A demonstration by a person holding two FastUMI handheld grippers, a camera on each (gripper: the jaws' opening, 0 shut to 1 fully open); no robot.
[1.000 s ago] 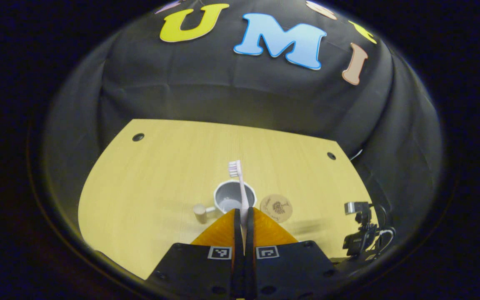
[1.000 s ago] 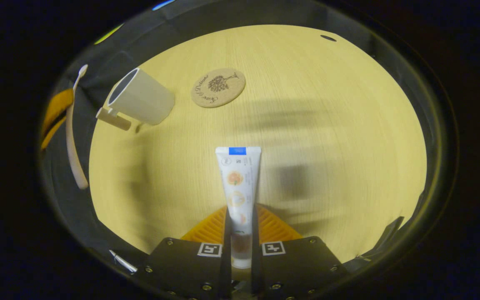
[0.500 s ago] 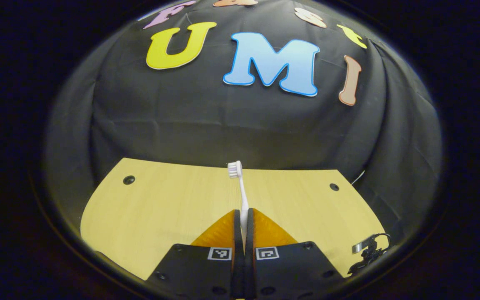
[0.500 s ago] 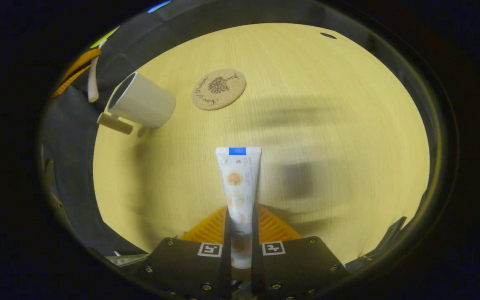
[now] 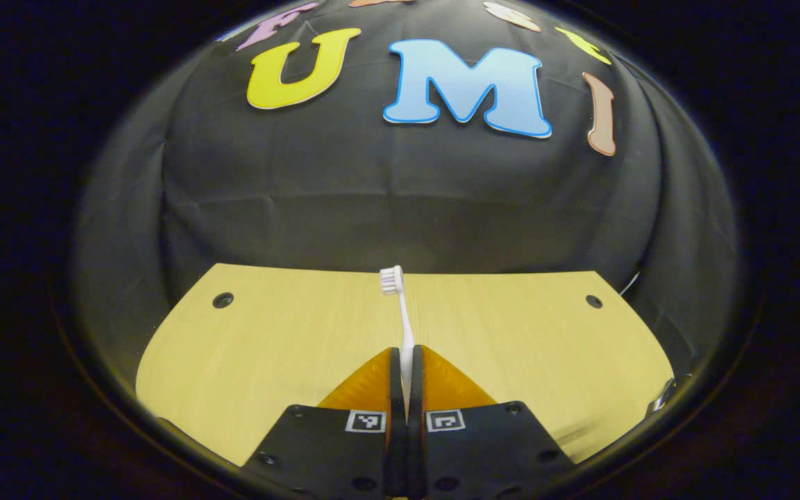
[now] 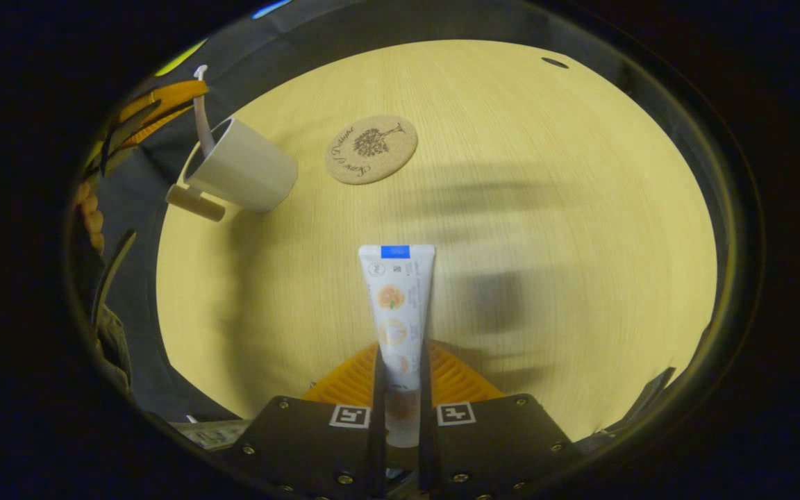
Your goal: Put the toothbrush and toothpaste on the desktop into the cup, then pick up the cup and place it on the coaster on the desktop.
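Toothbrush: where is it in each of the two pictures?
Left gripper view: the toothbrush stands bottom middle, pinched in the left hand-held gripper, bristles up.
Right gripper view: upper left, its lower end at the cup rim.
Shared landmark: the wooden table.

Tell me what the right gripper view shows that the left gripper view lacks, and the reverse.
Right gripper view: the cup, the coaster beside it, and the toothpaste clamped in the right gripper's jaws. Left gripper view: the black booth wall rising behind the desktop. Shared: that desktop and the toothbrush, held in the left gripper's jaws.
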